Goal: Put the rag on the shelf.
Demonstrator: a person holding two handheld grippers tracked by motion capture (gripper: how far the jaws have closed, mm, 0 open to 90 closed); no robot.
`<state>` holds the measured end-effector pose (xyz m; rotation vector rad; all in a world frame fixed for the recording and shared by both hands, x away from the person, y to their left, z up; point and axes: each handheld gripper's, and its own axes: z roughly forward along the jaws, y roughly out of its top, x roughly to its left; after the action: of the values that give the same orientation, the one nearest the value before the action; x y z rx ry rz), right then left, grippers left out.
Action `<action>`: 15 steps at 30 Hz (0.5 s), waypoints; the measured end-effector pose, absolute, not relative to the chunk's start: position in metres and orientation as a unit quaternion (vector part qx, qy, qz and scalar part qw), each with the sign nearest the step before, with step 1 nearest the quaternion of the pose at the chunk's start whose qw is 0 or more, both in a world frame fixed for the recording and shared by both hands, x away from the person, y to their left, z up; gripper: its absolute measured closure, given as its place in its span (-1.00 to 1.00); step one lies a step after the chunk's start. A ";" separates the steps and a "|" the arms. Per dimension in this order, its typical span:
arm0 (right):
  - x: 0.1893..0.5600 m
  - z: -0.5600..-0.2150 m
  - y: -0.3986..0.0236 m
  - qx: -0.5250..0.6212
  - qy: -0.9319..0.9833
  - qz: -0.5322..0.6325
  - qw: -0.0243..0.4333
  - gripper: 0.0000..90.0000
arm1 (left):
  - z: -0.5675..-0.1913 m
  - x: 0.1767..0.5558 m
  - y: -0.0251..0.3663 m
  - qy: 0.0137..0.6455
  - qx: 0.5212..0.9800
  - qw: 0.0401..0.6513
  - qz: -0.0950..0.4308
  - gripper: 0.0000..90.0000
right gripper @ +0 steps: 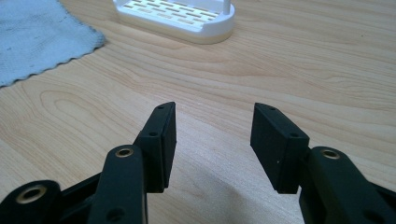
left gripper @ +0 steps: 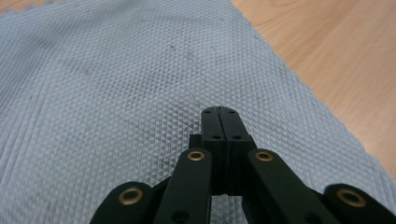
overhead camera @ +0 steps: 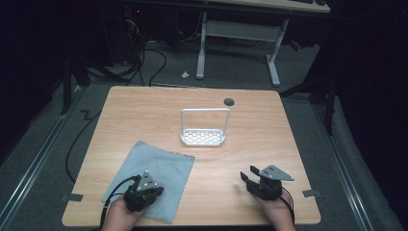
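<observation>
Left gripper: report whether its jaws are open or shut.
Shut. In the left gripper view, the left gripper has its jaws pressed together above the grey cloth, with nothing visibly between them.

Wooden table (overhead camera: 269, 134), grey cloth (overhead camera: 154, 173), white rack (overhead camera: 203, 137)

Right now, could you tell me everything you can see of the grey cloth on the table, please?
The cloth is a pale blue-grey square with a fine diamond weave and pinked, zigzag edges. It lies flat and unfolded on the wooden table, turned diamond-wise near the front left corner. A few faint dark smudges mark it. The left gripper, jaws shut, is over its near part.
</observation>
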<state>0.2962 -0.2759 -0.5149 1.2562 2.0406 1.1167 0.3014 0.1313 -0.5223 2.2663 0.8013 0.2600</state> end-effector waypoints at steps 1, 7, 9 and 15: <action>0.296 -0.515 -0.276 0.458 0.749 0.410 0.247 0.14 | -0.523 0.298 0.116 0.297 0.879 0.361 0.092 0.99; 0.297 -0.515 -0.274 0.456 0.752 0.408 0.245 0.17 | -0.524 0.289 0.075 0.261 0.887 0.373 0.073 0.99; 0.296 -0.516 -0.272 0.455 0.753 0.408 0.242 0.18 | -0.523 0.286 0.067 0.248 0.891 0.373 0.078 0.99; 0.294 -0.516 -0.254 0.426 0.772 0.411 0.232 0.27 | -0.506 0.294 0.104 0.293 0.856 0.411 0.108 0.99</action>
<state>0.2944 -0.2539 -0.5157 1.1693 2.1222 1.1283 0.2936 0.1041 -0.5059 2.1552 0.7379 0.2708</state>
